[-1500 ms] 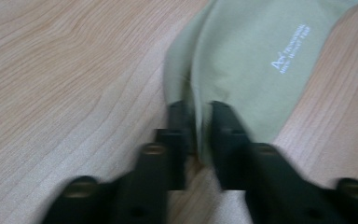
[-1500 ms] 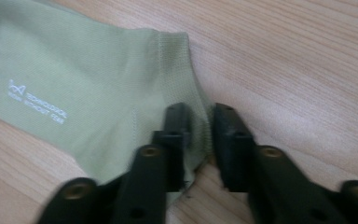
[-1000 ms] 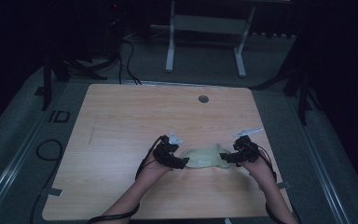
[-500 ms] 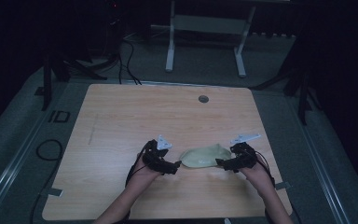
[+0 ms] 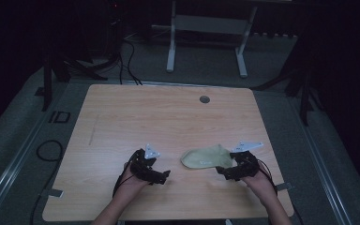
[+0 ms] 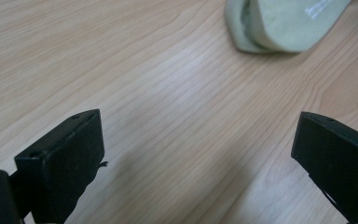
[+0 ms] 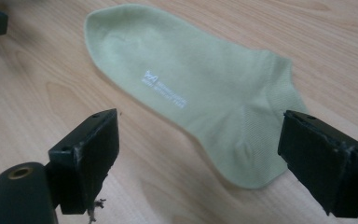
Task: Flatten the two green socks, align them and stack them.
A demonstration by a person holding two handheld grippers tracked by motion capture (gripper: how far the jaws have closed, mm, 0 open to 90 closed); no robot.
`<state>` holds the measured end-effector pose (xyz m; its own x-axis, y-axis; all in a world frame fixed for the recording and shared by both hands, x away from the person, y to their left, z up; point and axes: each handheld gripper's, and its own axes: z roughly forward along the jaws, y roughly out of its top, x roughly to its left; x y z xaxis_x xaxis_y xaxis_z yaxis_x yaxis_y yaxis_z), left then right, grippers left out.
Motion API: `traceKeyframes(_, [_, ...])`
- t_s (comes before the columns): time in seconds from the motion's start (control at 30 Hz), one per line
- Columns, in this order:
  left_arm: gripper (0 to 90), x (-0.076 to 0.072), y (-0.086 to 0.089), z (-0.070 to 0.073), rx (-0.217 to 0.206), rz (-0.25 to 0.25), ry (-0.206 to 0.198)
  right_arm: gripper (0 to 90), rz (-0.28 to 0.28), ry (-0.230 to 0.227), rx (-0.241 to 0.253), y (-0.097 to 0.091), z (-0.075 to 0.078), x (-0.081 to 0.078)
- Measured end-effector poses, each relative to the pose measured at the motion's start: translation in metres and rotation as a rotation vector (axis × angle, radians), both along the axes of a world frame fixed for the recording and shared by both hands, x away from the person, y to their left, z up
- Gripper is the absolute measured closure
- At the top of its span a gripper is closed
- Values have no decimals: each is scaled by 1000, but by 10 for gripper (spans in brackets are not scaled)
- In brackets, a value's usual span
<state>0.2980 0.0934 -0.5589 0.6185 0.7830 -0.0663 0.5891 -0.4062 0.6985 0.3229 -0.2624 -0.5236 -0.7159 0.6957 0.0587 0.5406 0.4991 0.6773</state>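
Both grippers have been drawn back toward the near edge and apart from one another since the earlier frames, when they sat against the two ends of the sock (image 5: 206, 157). That pale green sock is now left lying flat on the wooden table (image 5: 168, 117), right of centre in its near half, with its printed logo facing up.

The left gripper (image 5: 161, 174) is seen well to the left of the sock, its jaws just opened wide over bare wood with nothing between them. The right gripper (image 5: 225, 171) is held just beside the sock's right end; its jaws have also just been opening, and the heel end (image 7: 242, 140) is framed between them without being pressed by either pad.

Release appears to be the step in hand, judged from the untouched fabric. It is best finished by keeping the jaws wide and lifting them clear before moving sideways, so that the cloth is not snagged or dragged out of its flat lie.
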Motion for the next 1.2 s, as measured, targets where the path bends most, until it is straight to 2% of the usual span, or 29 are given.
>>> traceKeyframes(0.17, [23, -7, 11, -6, 10, 12, 0, 123, 18, -12, -19, 1, -4, -9])
traceKeyframes(0.27, [23, -13, 18, -8, 11, 18, 1, 123, 22, -17, -13, 1, -6, -14])
traceKeyframes(0.53, [23, -28, 35, -11, 19, 36, -18, 122, 49, -32, -32, -1, -15, -31])
traceKeyframes(0.73, [23, -41, 47, -13, 30, 45, -30, 122, 99, -49, -45, -4, -22, -42])
traceKeyframes(0.87, [23, -50, 56, -13, 40, 50, -37, 122, 102, -58, -21, -10, -25, -48])
traceKeyframes(0.97, [23, -55, 64, -13, 31, 69, -40, 122, 90, -64, -2, -15, -28, -53])
traceKeyframes(1.2, [23, -64, 85, -15, 32, 102, -45, 122, 66, -65, 5, -27, -34, -61])
